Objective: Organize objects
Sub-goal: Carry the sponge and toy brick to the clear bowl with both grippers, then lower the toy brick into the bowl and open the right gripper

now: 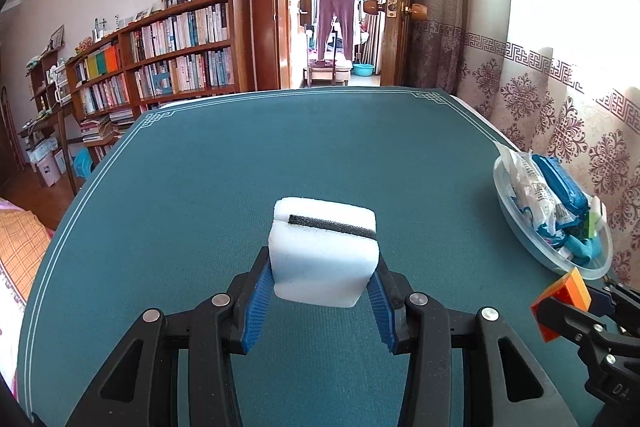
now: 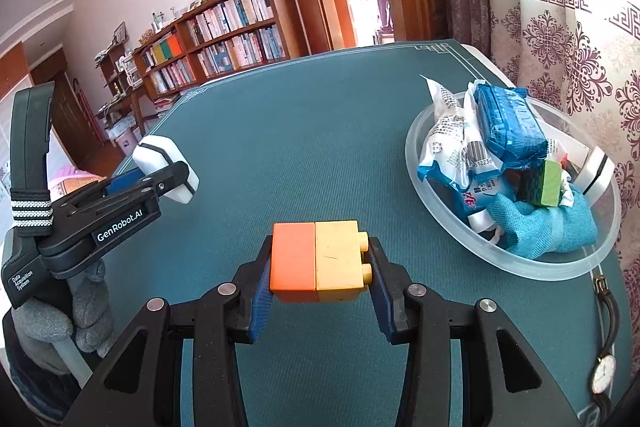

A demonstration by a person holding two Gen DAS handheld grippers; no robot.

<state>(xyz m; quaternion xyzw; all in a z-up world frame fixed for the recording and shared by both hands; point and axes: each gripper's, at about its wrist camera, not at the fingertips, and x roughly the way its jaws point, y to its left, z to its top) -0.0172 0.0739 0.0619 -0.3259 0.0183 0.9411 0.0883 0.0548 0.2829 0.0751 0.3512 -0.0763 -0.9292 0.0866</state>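
Note:
My left gripper [image 1: 320,283] is shut on a white sponge with a black stripe [image 1: 324,251] and holds it above the green mat; the sponge also shows in the right wrist view [image 2: 166,167]. My right gripper [image 2: 320,267] is shut on an orange and yellow toy brick [image 2: 320,259], also seen at the right edge of the left wrist view [image 1: 564,297]. A clear plastic bowl [image 2: 440,223] at the right holds blue packets, a teal cloth, a green sponge and another white sponge.
A wristwatch [image 2: 604,355] lies on the mat near the front right edge. A curtain hangs behind the bowl. A bookshelf [image 1: 168,55] and an open doorway stand beyond the table's far edge.

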